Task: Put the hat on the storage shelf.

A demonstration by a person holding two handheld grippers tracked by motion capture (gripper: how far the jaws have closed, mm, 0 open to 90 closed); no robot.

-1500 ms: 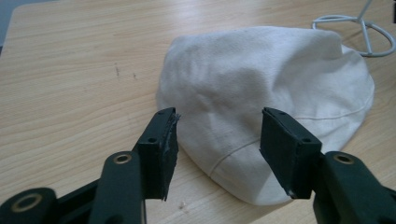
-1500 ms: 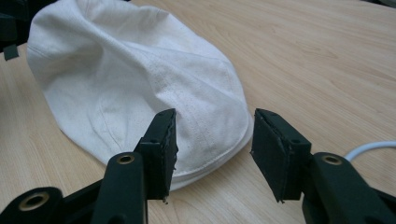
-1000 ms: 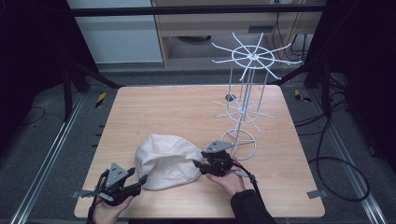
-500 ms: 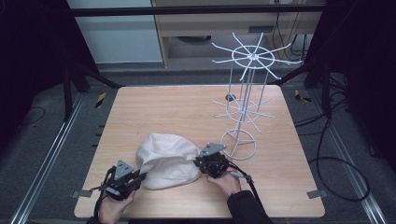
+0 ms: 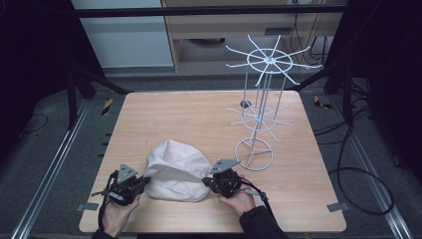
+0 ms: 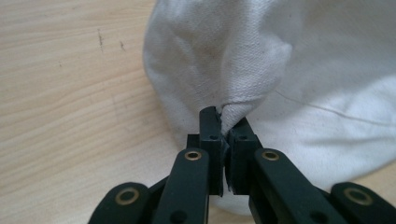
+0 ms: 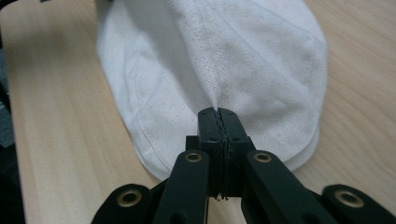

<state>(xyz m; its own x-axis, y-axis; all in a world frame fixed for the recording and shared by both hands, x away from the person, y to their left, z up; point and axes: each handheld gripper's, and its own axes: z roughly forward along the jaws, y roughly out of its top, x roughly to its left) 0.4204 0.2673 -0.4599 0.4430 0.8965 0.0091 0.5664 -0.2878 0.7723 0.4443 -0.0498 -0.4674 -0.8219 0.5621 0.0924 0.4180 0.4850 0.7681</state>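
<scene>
On the light wooden table (image 5: 199, 114) in the high view, a white cloth flat cap (image 5: 176, 169) lies at about 6 o'clock of the tabletop, near the front edge. The left gripper (image 5: 144, 180) comes in from the cap's 8 o'clock and touches its left edge; the right gripper (image 5: 205, 182) sits at the cap's 4 o'clock, touching its right edge. Both are held by the person's hands at the bottom of the view. Both sets of jaws have just been closing, with cap fabric between them. A white wire display rack with spoke arms and a ring base (image 5: 263, 107) stands upright at 2 o'clock of the cap, apart from it. In the left gripper view, the left gripper (image 6: 223, 126) has its jaws pinched nearly together on a bunched fold of the cap (image 6: 280, 65), the cloth rising in a peak from between the tips towards 1 o'clock; bare table shows at 9 o'clock. In the right gripper view, the right gripper (image 7: 218, 114) has its jaws pressed together on the cap (image 7: 224, 60) near its rim, the fabric creased into a ridge running up towards 12 o'clock; the cap lies flat on the table, wood on both sides.
</scene>
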